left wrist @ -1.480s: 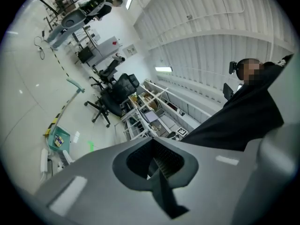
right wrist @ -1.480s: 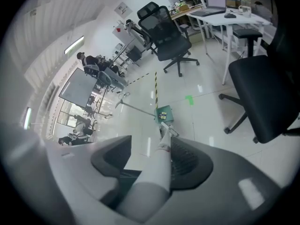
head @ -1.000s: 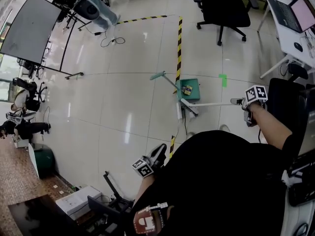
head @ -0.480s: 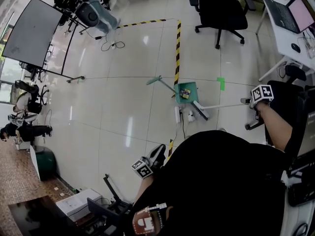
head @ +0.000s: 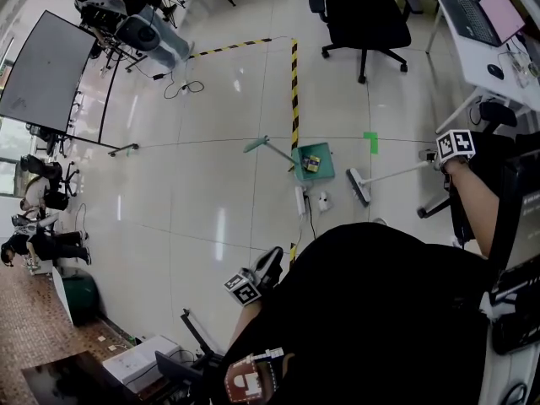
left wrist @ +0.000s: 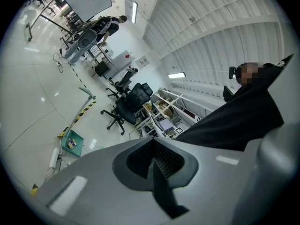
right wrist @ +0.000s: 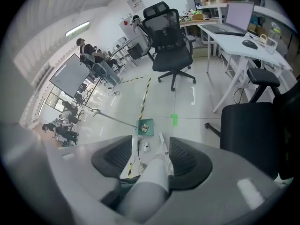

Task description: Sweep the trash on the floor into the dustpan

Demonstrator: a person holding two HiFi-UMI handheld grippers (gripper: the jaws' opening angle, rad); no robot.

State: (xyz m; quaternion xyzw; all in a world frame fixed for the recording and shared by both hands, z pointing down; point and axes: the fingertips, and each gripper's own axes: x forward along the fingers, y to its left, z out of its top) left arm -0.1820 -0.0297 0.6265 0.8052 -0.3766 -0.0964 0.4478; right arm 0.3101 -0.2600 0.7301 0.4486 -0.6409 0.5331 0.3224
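Working the broom (head: pixel 361 187) from the right gripper (right wrist: pixel 151 145). The jaws stand wide and have just been closing in. The handle runs between the pads, with a gap showing on one side, so I read this as a loose cradle, not a clamp.

The left gripper (left wrist: pixel 153 150) is low by the body, jaws shut together with nothing in them, and takes no part.

The dustpan (head: pixel 326 172) sits on the floor beside the striped tape, its long handle running up-left. A yellow-and-dark piece of trash (head: pixel 311 164) already lies inside it. The broom head is on the floor to the right of the pan, near it but not touching.

My read is that the main piece is in. A small white thing (head: pixel 322 201) lies just below the pan beside a power strip (head: pixel 299 199); I can't tell whether it is trash or a plug.

For a clean stroke:
- Close fully on the handle first. A slack hold lets the head twist and skip.
- Keep the bristles flat, with short pulls toward the pan's open edge, which looks to face the broom side.
- Nothing pins the pan, so push gently or it slides off.
- Steer clear of the power strip and its cable; the head could snag there.
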